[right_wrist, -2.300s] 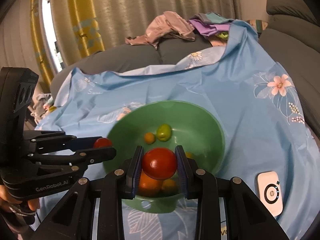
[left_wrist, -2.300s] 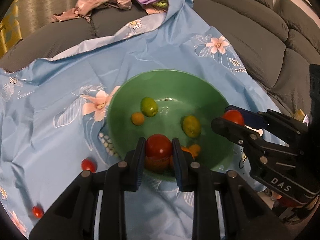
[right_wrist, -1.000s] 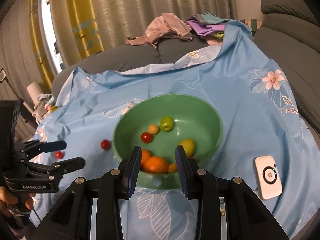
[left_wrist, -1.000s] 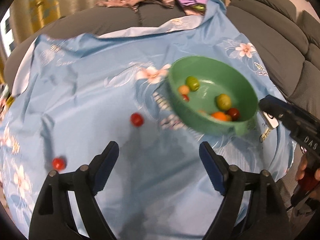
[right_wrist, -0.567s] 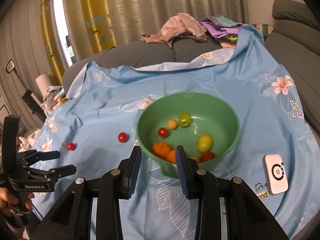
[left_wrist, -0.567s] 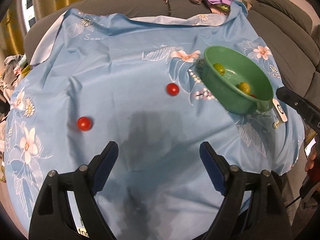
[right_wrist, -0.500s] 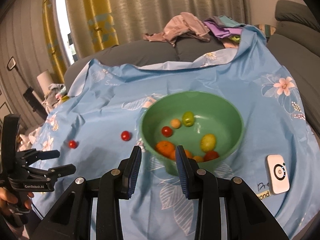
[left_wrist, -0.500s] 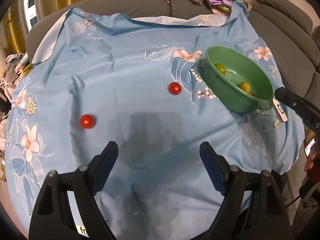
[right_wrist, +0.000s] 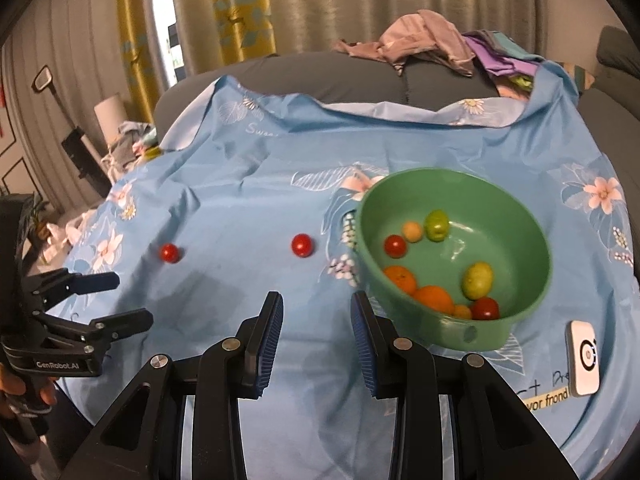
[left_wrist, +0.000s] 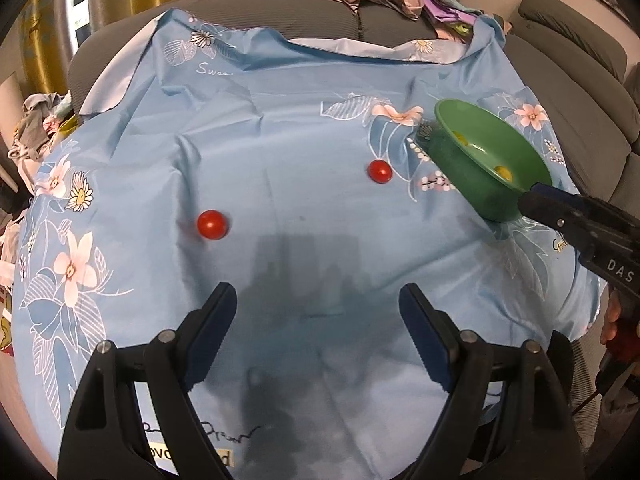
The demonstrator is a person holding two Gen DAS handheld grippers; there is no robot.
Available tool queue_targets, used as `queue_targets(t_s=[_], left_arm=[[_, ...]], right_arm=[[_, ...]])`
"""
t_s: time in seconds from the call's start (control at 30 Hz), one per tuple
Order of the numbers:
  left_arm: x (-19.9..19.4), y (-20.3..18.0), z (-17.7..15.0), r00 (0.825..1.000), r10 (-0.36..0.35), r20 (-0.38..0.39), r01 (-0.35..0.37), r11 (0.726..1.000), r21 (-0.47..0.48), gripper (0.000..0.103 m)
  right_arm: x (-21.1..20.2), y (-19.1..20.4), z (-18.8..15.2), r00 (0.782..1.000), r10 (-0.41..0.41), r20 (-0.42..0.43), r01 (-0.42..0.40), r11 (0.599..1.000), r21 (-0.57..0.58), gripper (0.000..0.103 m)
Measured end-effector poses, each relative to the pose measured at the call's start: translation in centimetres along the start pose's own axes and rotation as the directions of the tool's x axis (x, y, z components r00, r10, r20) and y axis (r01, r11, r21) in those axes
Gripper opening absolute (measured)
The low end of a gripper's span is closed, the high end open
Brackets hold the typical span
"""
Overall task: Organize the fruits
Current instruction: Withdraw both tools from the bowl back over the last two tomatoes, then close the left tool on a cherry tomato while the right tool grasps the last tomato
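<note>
A green bowl (right_wrist: 532, 280) on the blue floral cloth holds several fruits: red tomatoes, oranges and green ones. It also shows in the left wrist view (left_wrist: 460, 160). Two red tomatoes lie loose on the cloth, one near the bowl (right_wrist: 301, 245) (left_wrist: 379, 171) and one farther left (right_wrist: 169, 253) (left_wrist: 212, 224). My left gripper (left_wrist: 318, 332) is wide open and empty, above the cloth in front of both tomatoes; it also shows in the right wrist view (right_wrist: 120, 300). My right gripper (right_wrist: 316, 332) is open and empty, just left of the bowl's near side.
A white device (right_wrist: 584, 356) lies on the cloth right of the bowl. Crumpled clothes (right_wrist: 432, 44) lie on the grey sofa back behind. Grey sofa cushions (left_wrist: 572, 64) lie to the right. The cloth drops off at its near edge (left_wrist: 360, 452).
Both grippers let their tomatoes go into the bowl and opened. The left gripper swung left over the cloth toward the loose tomatoes. The right gripper pulled back and left from the bowl.
</note>
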State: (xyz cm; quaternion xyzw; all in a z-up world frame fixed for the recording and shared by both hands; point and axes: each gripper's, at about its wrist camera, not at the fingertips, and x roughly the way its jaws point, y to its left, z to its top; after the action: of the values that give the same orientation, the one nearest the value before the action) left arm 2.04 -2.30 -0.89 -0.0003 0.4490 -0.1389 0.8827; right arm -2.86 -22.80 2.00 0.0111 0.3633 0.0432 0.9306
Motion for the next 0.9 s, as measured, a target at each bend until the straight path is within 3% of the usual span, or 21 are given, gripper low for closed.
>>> queue_targets(t_s=[0.43, 0.9], left_arm=[[-0.5, 4.2, -0.9, 0.999, -0.007, 0.034, 0.009, 0.997, -0.075, 0.084], [1.6, 5.7, -0.3, 1.000, -0.021, 0.009, 0.021, 0.997, -0.074, 0.084]], right_arm=[[2.6, 1.4, 0.5, 0.998, 0.020, -0.064, -0.021, 1.000, -0.011, 0.035], [6.4, 2.6, 1.2, 0.992, 0.031, -0.126, -0.035, 0.999, -0.031, 0.035]])
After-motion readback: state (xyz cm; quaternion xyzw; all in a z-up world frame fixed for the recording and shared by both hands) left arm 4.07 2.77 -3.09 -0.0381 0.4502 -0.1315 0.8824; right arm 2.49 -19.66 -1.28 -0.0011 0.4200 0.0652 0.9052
